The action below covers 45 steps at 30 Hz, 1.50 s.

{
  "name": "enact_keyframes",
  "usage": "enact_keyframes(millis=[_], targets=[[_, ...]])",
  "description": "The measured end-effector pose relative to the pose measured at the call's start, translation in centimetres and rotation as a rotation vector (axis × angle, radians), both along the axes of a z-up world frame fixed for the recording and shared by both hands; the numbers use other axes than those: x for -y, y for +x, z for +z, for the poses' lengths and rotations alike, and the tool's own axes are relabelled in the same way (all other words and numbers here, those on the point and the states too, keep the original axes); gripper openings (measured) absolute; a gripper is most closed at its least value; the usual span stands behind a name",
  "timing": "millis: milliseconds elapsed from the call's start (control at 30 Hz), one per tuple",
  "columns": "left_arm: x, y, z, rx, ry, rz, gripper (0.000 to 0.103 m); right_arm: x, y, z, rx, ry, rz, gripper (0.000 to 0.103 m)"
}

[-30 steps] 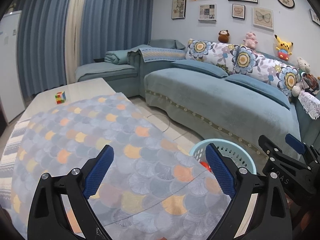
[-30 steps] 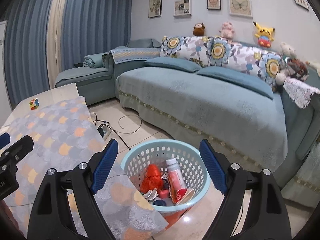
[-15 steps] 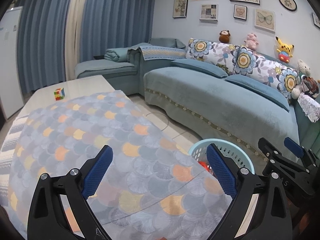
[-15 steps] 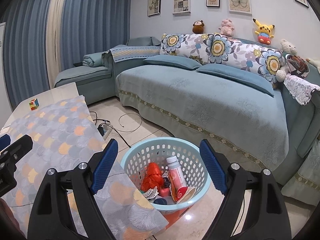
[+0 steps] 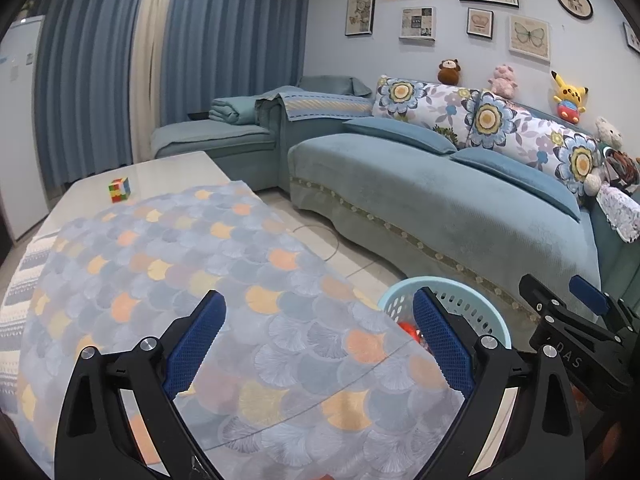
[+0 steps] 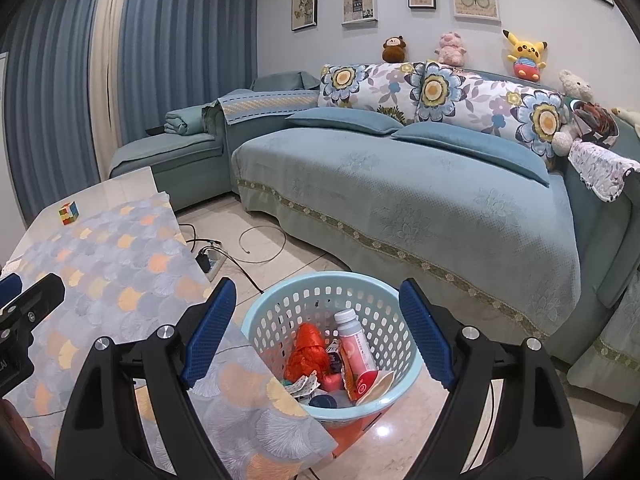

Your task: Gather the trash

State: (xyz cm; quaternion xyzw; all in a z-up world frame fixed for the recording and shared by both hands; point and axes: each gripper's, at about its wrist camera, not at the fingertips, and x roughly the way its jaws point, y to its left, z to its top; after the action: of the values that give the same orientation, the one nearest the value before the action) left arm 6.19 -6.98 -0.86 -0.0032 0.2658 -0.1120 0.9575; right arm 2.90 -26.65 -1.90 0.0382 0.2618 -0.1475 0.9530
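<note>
A light blue plastic basket (image 6: 280,308) stands on the floor by the table corner; part of its rim shows in the left wrist view (image 5: 476,292). It holds trash: a pink bottle (image 6: 354,344), a crumpled red bag (image 6: 306,348), wrappers and a dark lid. My right gripper (image 6: 316,336) is open and empty, above and in front of the basket. My left gripper (image 5: 318,346) is open and empty above the scale-patterned tablecloth (image 5: 180,264). The right gripper also shows at the right of the left wrist view (image 5: 576,316).
A Rubik's cube (image 5: 119,190) sits at the far end of the white table (image 5: 172,172). A blue sofa (image 6: 420,200) with floral cushions and plush toys runs behind. A power strip and cables (image 6: 212,260) lie on the tiled floor.
Both views have shifted slightly, as if the grippers drew back and tilted up a little. Both grippers stay open and empty. Nothing else moved.
</note>
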Motion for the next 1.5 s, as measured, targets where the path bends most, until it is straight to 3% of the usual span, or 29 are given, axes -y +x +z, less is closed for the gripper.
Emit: enact_keyframes(millis=[1500], targets=[[0.65,-0.20,0.40,0.005,0.013,-0.012,0.092,0.00,-0.03,-0.10,0.002,0.015,-0.001,0.079]])
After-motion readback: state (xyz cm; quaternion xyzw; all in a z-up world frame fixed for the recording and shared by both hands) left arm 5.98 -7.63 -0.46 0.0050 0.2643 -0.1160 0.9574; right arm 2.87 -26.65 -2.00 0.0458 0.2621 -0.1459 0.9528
